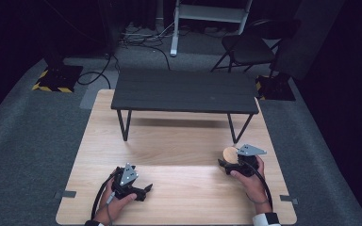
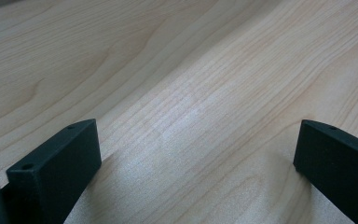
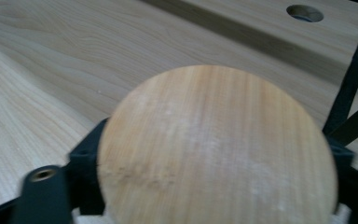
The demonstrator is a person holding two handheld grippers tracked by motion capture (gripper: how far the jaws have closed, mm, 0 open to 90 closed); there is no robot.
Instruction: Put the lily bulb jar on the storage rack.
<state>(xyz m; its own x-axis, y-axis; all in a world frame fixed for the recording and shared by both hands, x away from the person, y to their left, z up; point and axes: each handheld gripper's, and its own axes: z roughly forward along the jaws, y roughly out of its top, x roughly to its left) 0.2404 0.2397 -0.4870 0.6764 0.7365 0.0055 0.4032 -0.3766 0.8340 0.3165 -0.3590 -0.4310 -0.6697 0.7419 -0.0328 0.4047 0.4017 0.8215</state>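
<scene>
A round, pale wooden disc [image 1: 229, 154] stands on edge between the jaws of my right gripper [image 1: 227, 163], near the right side of the light wood tabletop [image 1: 184, 141]. In the right gripper view the disc [image 3: 214, 135] faces the camera, and the right gripper [image 3: 212, 156] is shut on it with a black jaw at either rim. My left gripper [image 1: 147, 189] lies low over the table at the front left and points right. It [image 2: 196, 137] is open, its jaws wide apart over bare wood.
A low black bench [image 1: 184, 90] on thin black legs [image 1: 124, 125] stands across the far half of the table. A slanted bench leg [image 3: 349, 88] and a hole [image 3: 304, 13] in the wood lie just beyond the disc. A folding chair [image 1: 250, 47] stands behind.
</scene>
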